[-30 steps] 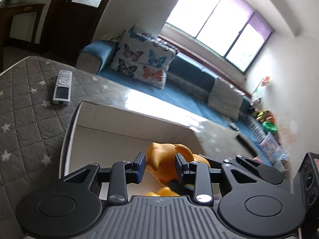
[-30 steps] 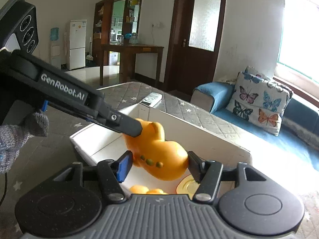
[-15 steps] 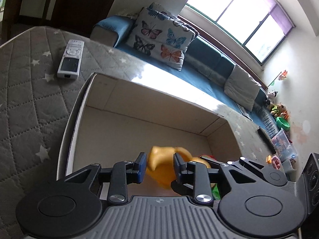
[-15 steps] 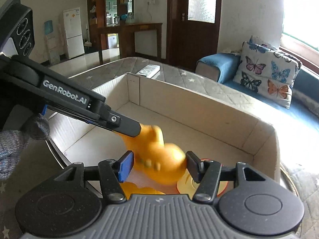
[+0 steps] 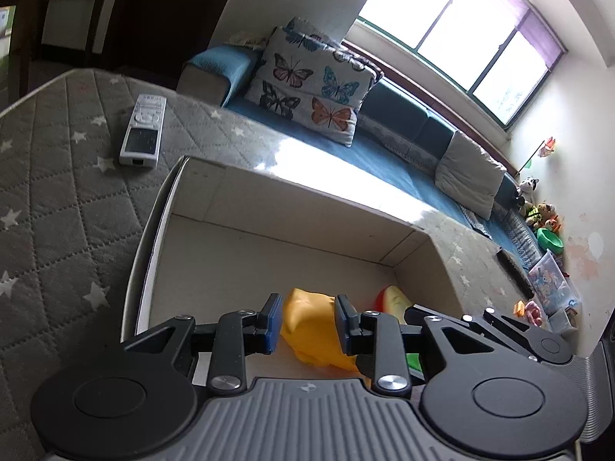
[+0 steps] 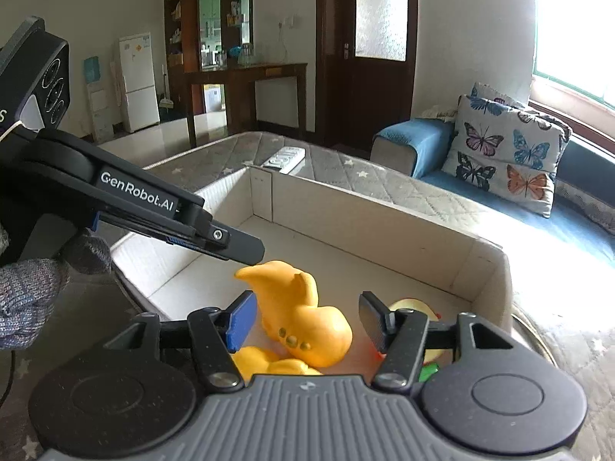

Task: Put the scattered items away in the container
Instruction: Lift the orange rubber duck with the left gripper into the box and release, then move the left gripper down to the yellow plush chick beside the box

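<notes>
An orange toy animal [image 6: 307, 322] lies inside the open cardboard box [image 6: 369, 211]. It also shows in the left wrist view [image 5: 311, 330]. My left gripper [image 5: 307, 322] is open above it, jaws apart on either side, just clear of it. In the right wrist view the left gripper's finger [image 6: 230, 242] ends just above the toy's tip. My right gripper [image 6: 305, 320] is open and empty over the box, the toy below between its jaws. A yellow-red toy [image 5: 396, 299] and a second orange piece [image 6: 269, 361] lie on the box floor [image 5: 269, 261].
A white remote control [image 5: 143, 130] lies on the grey quilted star-pattern surface [image 5: 57, 211] left of the box. A blue sofa with a butterfly cushion [image 5: 311, 84] stands behind. Toys and a plastic bin [image 5: 549, 280] sit at the far right. A gloved hand [image 6: 34, 292] holds the left gripper.
The left gripper lowered the orange toy into the box and its jaws opened. The toy now rests on the box floor. The right gripper stayed open.
</notes>
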Motion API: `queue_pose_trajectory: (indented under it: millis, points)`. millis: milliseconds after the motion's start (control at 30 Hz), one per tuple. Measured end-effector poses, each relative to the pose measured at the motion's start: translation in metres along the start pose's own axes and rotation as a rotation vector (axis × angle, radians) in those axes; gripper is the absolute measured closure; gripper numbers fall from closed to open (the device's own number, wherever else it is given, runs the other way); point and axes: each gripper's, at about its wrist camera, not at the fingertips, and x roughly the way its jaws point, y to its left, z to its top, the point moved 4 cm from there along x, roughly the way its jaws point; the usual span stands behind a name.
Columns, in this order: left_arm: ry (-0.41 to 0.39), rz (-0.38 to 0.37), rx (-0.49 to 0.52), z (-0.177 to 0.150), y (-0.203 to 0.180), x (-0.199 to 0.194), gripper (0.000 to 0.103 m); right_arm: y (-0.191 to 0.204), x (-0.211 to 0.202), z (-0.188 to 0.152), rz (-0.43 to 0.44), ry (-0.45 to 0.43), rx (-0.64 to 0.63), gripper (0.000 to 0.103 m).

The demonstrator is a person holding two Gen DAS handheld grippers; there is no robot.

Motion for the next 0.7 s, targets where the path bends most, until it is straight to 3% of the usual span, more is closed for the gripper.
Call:
queue_pose_trajectory:
  millis: [100, 400, 500, 700]
  points:
    - [-0.018, -0.007, 0.014, -0.004, -0.006, -0.012, 0.072, 0.004, -0.013, -0.003, -0.003, -0.02, -0.002, 0.035]
    - [-0.059, 0.002, 0.036, -0.024, -0.022, -0.045, 0.07, 0.02, -0.053, -0.019, 0.007, -0.052, -0.014, 0.029]
    - [-0.068, 0.002, 0.048, -0.034, -0.027, -0.054, 0.07, 0.026, -0.061, -0.027, 0.004, -0.055, -0.022, 0.022]
    - [-0.066, 0.013, 0.056, -0.056, -0.033, -0.065, 0.07, 0.039, -0.072, -0.046, 0.007, -0.044, -0.029, 0.019]
